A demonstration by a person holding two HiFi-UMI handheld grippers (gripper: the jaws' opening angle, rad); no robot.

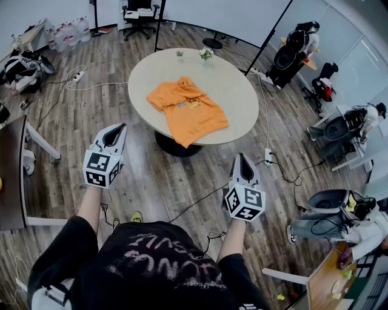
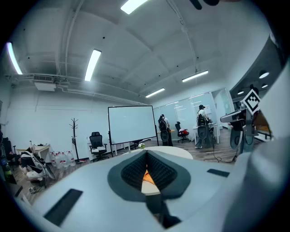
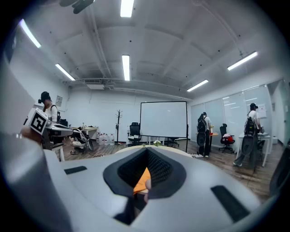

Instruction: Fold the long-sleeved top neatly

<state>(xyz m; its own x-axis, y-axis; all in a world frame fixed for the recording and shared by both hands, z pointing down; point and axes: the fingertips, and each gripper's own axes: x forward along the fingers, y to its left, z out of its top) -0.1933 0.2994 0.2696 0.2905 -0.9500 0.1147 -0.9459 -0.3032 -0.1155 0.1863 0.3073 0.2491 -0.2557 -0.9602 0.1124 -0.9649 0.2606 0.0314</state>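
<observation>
On a round cream table [image 1: 237, 85] at the middle of an open office, an orange long-sleeved top [image 1: 188, 110] lies loosely spread. Its upper end is rumpled, its lower edge lies near the table's near rim, and a small print shows on the cloth. A person in a black printed shirt [image 1: 154, 260] stands back from the table over the wood floor, holding a gripper out in each hand, both aimed roughly level toward the garment and well apart from it. The left gripper [image 1: 120, 129] has its jaws pressed together on nothing; in the left gripper view only a sliver of orange cloth [image 2: 148, 176] shows far off through the narrow gap below its dark ribbed pads [image 2: 133, 170]. The right gripper [image 1: 242, 158] is likewise closed and empty, and the right gripper view catches the same orange top [image 3: 142, 180] beyond its pads [image 3: 158, 168]. A marker cube [image 1: 102, 168] rides on the left gripper and another [image 1: 245, 203] on the right. A small potted plant [image 1: 206, 53] stands at the table's far edge. Behind it are a black office chair [image 1: 139, 12] and a row of water bottles [image 1: 68, 31]. The gripper views also show a white screen on a stand [image 2: 131, 123], a coat stand [image 2: 74, 136] and people with backpacks [image 3: 202, 133] standing near glass partitions.
</observation>
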